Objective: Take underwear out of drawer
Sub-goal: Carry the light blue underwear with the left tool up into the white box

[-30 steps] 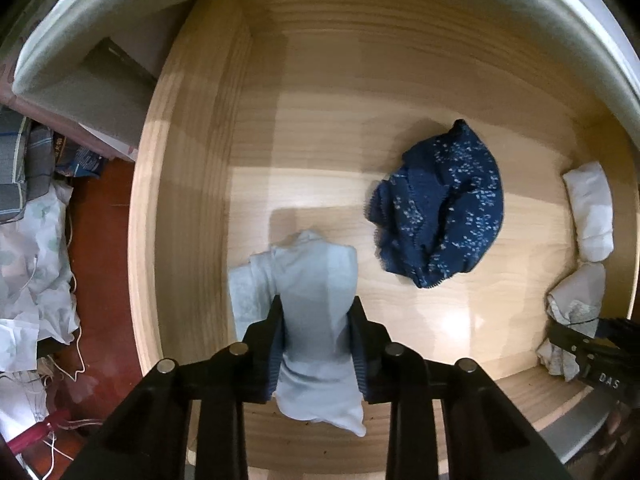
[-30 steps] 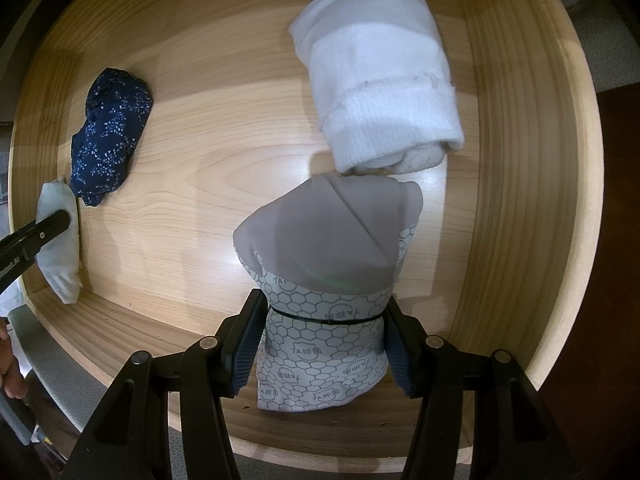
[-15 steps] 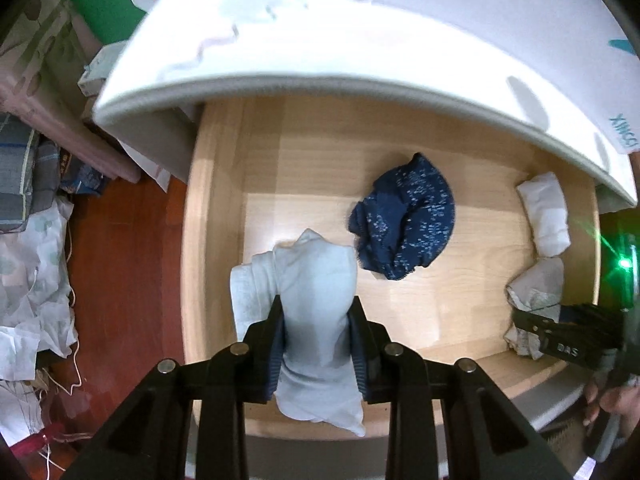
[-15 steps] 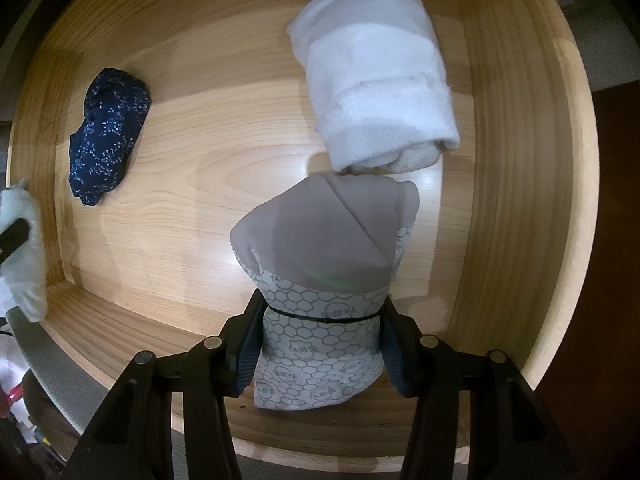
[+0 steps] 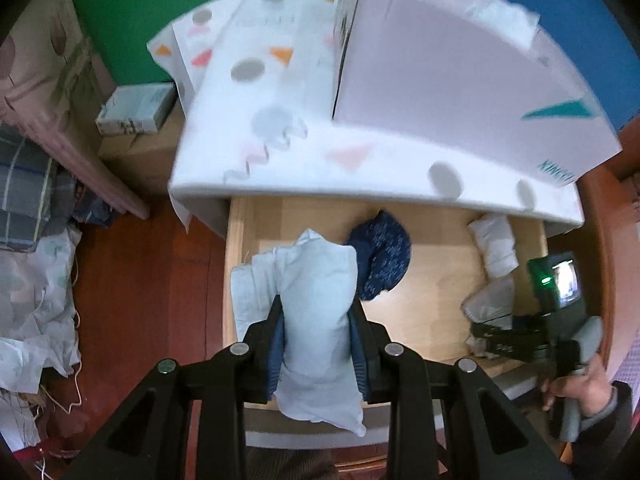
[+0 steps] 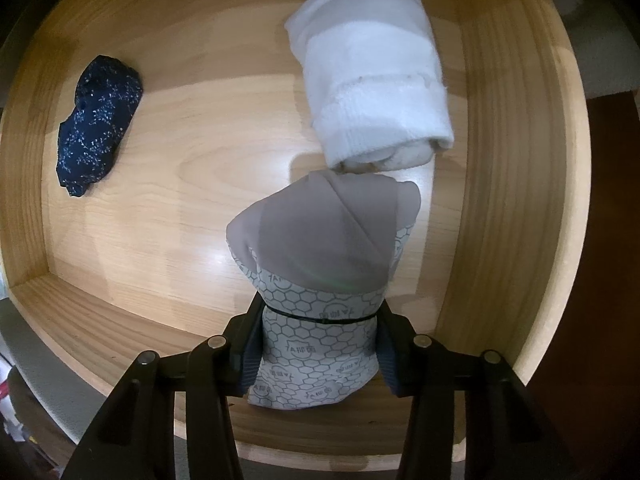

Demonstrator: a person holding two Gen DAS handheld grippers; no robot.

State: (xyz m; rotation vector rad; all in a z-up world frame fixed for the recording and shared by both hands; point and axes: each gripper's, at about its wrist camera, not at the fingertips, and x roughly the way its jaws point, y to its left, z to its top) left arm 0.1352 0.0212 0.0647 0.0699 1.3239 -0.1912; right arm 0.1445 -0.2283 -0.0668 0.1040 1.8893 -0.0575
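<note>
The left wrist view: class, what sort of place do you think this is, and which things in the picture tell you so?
Most likely a bedroom or a clothes-storage corner at home. A wooden drawer stands open with folded underwear in it, cloth is heaped on the red-brown floor, and a patterned mat covers the top above.

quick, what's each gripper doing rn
left gripper: shut on pale blue underwear
right gripper: just closed on the grey hexagon-print underwear
</note>
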